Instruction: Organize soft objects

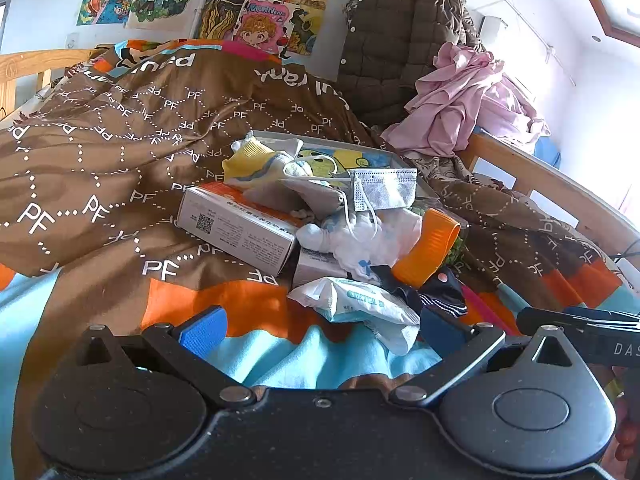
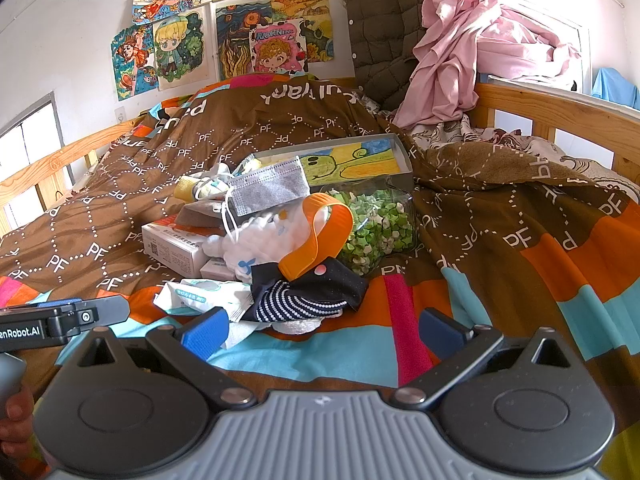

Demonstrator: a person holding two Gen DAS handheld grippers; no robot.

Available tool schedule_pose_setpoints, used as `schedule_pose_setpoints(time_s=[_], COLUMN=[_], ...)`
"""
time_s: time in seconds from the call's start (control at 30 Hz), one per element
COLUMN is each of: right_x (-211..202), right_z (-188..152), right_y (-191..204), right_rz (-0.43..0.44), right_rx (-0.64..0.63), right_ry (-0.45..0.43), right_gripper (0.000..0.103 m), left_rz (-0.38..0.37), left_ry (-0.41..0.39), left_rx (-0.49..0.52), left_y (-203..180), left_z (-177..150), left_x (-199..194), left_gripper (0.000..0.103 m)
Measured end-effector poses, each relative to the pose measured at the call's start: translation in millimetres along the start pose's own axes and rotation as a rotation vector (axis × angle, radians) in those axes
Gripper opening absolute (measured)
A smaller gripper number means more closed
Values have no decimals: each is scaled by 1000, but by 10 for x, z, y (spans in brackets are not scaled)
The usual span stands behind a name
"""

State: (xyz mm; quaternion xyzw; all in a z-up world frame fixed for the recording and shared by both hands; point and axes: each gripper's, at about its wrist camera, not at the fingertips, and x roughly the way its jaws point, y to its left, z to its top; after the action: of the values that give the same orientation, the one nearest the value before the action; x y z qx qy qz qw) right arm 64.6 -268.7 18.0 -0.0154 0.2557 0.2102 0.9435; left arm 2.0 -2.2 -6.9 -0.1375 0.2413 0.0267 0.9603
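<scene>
Open left claw [image 1: 320, 330], cluttered brown quilt [image 1: 120, 152], postered wall [image 2: 80, 20]

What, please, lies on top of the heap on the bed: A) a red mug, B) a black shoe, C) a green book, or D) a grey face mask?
D: a grey face mask with white ear loops is draped over the top of the heap, above the white plush and the boxes.
</scene>
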Motion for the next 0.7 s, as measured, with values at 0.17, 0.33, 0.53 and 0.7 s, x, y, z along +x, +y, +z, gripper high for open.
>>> schedule_pose_setpoints(time_s=[0.17,0.33,0.53,0.7], right_x=[1,1,1,3], right_z=[0,1,2,2], right_y=[0,0,1,1], right_rz=[0,0,0,0], right_rx=[0,0,0,0], right_ry=[0,0,0,0], right_gripper=[103,103,103,103], left_rz=[-1,-1,-2,-1], left_ry=[6,5,6,6], left_rx=[-1,-1,-1,-2], left_y=[-5,-3,-3,-3], left_z=[-21,-16,-16,-15], left_x=[1,1,1,2], left_gripper=[102,102,102,102])
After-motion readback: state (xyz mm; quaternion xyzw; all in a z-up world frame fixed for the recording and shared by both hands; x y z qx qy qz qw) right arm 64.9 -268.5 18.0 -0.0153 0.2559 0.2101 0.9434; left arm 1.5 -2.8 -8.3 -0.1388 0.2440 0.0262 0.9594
